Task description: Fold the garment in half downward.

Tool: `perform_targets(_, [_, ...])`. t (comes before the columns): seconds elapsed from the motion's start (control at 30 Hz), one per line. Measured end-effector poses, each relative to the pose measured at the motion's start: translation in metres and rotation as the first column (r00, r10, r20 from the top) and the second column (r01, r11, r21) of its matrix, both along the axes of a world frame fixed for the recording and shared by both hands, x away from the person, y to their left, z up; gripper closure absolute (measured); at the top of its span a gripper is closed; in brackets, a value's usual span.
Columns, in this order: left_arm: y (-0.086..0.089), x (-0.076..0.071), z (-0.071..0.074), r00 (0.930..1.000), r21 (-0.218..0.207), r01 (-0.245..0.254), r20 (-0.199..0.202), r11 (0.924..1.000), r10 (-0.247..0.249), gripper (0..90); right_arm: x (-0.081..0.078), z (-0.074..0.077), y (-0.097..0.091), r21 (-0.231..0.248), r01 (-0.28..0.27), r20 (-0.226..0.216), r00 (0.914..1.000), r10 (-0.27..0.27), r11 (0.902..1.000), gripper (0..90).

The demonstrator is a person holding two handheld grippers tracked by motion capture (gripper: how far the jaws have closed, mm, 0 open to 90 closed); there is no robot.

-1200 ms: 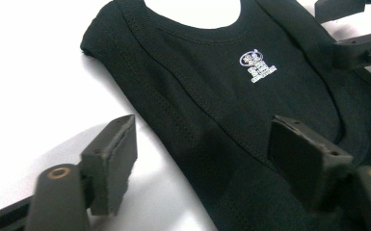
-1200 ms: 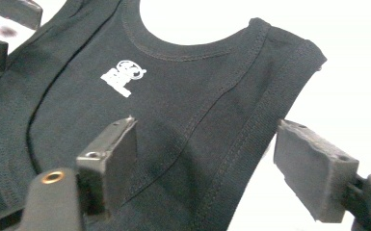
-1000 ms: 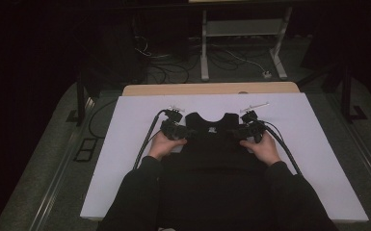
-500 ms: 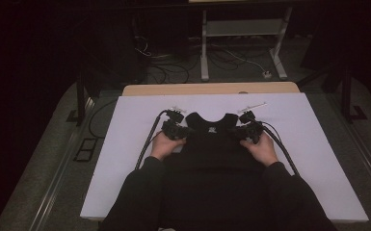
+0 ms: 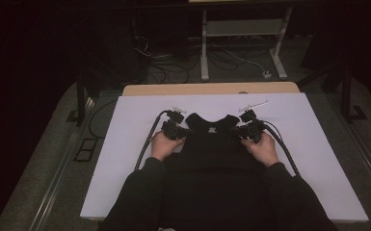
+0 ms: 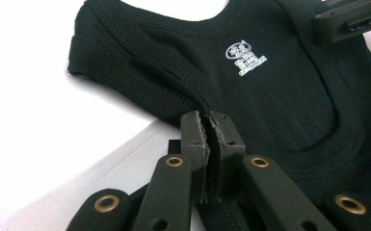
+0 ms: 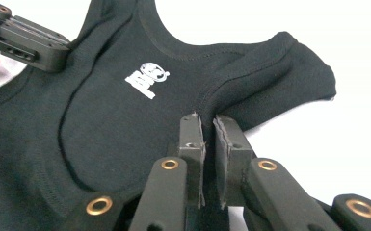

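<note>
Seen from the high view: black tank top (image 5: 212,159) spread flat on the white table cover (image 5: 125,144), a hand on each side of its neckline. Up close in the gripper views, a small white printed label (image 6: 245,54) just under the neckline. Left gripper (image 6: 208,124) just closed, pinching the armhole edge near one strap. Right gripper (image 7: 209,126) likewise just closed, clamped on the edge by the other strap.
</note>
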State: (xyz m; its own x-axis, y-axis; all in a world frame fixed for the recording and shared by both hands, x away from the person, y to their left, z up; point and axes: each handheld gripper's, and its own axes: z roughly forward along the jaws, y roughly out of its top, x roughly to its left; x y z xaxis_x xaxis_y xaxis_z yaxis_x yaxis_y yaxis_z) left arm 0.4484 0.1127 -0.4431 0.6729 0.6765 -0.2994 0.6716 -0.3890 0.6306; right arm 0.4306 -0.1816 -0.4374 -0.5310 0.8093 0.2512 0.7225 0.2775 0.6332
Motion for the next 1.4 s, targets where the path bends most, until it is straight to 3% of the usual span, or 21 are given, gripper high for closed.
perform_targets(0.17, [0.002,-0.001,0.006,0.9998,-0.003,0.000,0.021,1.0000,0.000,84.1,-0.002,0.007,-0.002,0.024,-0.008,0.015,0.9999,0.007,0.9997,81.4])
perform_targets(0.53, [0.007,-0.002,0.014,0.9999,-0.026,0.002,0.011,0.9997,-0.001,84.1,-0.005,0.018,-0.007,0.053,-0.019,0.029,0.9994,0.017,0.9984,81.4])
perform_targets(1.0, [0.012,-0.011,0.033,0.9994,-0.050,0.017,0.032,0.9986,-0.015,84.0,-0.014,0.032,-0.010,0.068,-0.038,0.053,0.9980,0.035,0.9969,81.4])
perform_targets(1.4, [0.013,-0.022,0.049,0.9975,-0.046,0.043,0.058,0.9980,-0.041,83.9,-0.024,0.046,-0.012,0.059,-0.059,0.070,0.9960,0.054,0.9965,81.3])
